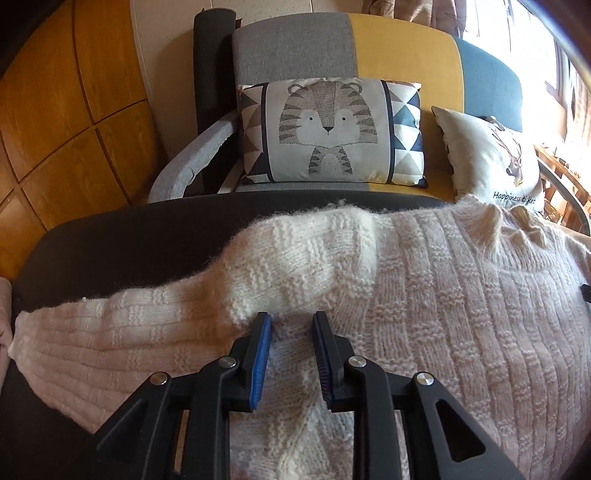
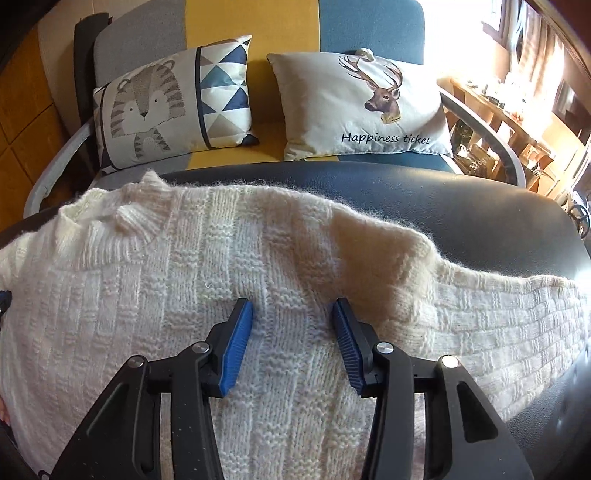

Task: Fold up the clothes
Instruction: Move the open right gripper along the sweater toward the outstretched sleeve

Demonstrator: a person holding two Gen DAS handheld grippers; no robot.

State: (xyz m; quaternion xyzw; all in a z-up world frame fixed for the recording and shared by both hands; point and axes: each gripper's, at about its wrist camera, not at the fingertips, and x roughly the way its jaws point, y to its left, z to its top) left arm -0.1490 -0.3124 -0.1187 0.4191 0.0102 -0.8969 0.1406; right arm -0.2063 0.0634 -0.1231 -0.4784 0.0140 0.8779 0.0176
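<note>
Left wrist view: sweater [image 1: 424,295] is spread flat on a dark padded top [image 1: 147,236], sleeves laid outward.
Left gripper [image 1: 290,321]: jaws parted, nothing clamped, knit seen between them.
Right gripper [image 2: 291,308]: jaws stood wider over the chest, nothing held.
Risk: fuzzy knit could be snagged or only one layer pinched, dragging the sweater askew.
Room: sofa [image 2: 288,22] with tiger pillow [image 1: 328,129] and deer pillow [image 2: 365,103] is seen behind; window glare at right.

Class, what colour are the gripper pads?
Blue, ribbed pads on black fingers; clearest in the right wrist view.
</note>
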